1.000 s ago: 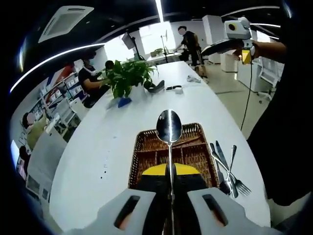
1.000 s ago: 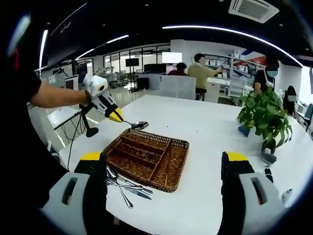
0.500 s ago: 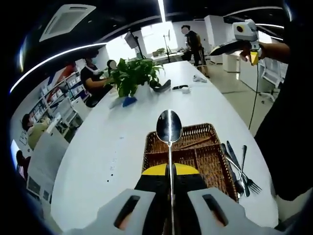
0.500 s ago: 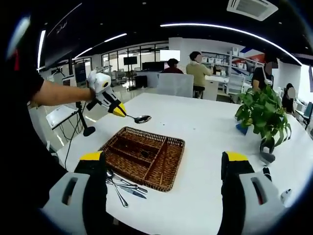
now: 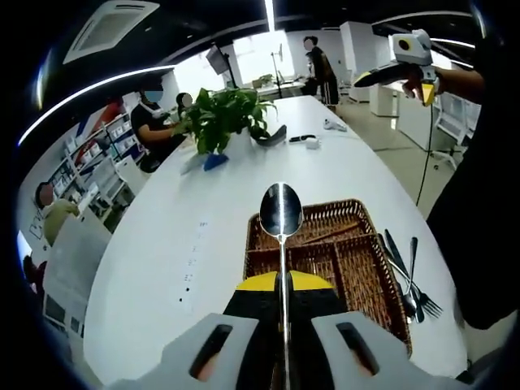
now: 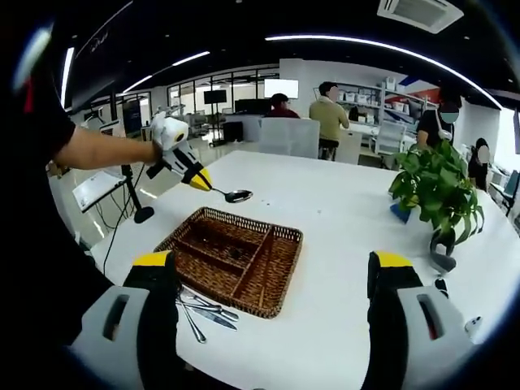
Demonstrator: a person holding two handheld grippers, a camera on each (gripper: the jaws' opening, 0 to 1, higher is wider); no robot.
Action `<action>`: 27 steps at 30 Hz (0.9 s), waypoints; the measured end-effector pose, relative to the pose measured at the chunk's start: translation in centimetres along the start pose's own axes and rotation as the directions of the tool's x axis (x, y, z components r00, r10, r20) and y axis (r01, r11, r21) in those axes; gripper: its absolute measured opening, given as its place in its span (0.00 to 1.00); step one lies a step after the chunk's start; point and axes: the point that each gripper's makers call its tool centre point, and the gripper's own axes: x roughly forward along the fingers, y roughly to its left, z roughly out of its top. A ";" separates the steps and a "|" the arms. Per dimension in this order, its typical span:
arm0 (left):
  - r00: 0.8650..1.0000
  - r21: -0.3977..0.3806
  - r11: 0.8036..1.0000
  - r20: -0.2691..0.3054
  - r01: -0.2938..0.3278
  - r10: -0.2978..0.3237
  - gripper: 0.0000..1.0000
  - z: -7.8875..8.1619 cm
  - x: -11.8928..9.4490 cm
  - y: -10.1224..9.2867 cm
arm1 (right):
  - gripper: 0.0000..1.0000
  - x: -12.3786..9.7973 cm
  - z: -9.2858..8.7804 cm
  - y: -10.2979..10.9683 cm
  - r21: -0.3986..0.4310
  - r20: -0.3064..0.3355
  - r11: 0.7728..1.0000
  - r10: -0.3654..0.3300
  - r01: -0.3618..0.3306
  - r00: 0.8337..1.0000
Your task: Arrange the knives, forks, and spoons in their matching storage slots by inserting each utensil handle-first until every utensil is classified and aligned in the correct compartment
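Left gripper [image 5: 281,280] clamping a spoon [image 5: 281,213] by the handle, jaws closed on it, bowl pointing forward and hanging in the air above the wicker tray [image 5: 357,268]. Same gripper [image 6: 197,180] showing in the right gripper view, raised over the far side of the tray [image 6: 276,280], spoon [image 6: 237,196] sticking out level from its yellow tips, clear of the wicker.

Right gripper [image 6: 272,280] standing with jaws wide apart, gripping nothing, hovering over the white tabletop [image 6: 341,211] on the near side of the tray.

Tray sitting near one end of the tabletop [image 5: 162,244], dividers splitting it into long compartments; contents of the compartments too dim to tell. Remaining cutlery [image 6: 203,310], knives, forks and spoons in a loose pile, lying on the tabletop just beside the tray's edge nearest the person; same pile [image 5: 413,284] lying between tray and tabletop edge in the left gripper view.

Potted plant [image 6: 435,191] standing farther along the tabletop, well apart from the tray.
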 end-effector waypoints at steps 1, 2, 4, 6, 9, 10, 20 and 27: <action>1.000 0.000 1.000 -0.001 0.000 0.000 0.00 0.0 0.0 0.1 | 1.00 0.1 0.0 -0.1 0.002 0.000 1.000 0.001 -0.001 1.000; 1.000 0.002 1.000 -0.002 -0.004 0.004 0.00 0.0 0.1 0.3 | 1.00 0.1 -0.1 -0.1 0.004 0.001 1.000 0.001 -0.001 1.000; 1.000 0.001 1.000 -0.002 -0.005 0.005 0.00 0.0 0.1 0.5 | 1.00 0.1 -0.1 -0.2 0.005 0.000 1.000 0.001 -0.001 1.000; 1.000 0.002 1.000 -0.006 -0.008 0.008 0.00 0.0 0.1 0.8 | 1.00 0.1 -0.1 -0.3 0.007 0.000 1.000 0.002 -0.002 1.000; 1.000 0.000 1.000 -0.007 -0.010 0.010 0.00 0.0 0.0 1.1 | 1.00 0.0 -0.1 -0.5 0.006 -0.003 1.000 0.000 0.000 1.000; 1.000 -0.001 1.000 -0.006 -0.010 0.010 0.00 0.0 0.0 1.2 | 1.00 -0.1 -0.2 -0.6 0.007 -0.004 1.000 -0.002 0.002 1.000; 1.000 0.008 1.000 -0.016 -0.015 0.015 0.00 0.1 0.0 2.4 | 1.00 0.0 -0.1 -1.2 0.010 -0.008 1.000 -0.005 0.005 1.000; 0.999 0.014 1.000 -0.024 -0.020 0.021 0.00 -0.1 0.3 3.1 | 1.00 0.3 -0.4 -1.7 0.016 -0.014 1.000 -0.004 0.004 1.000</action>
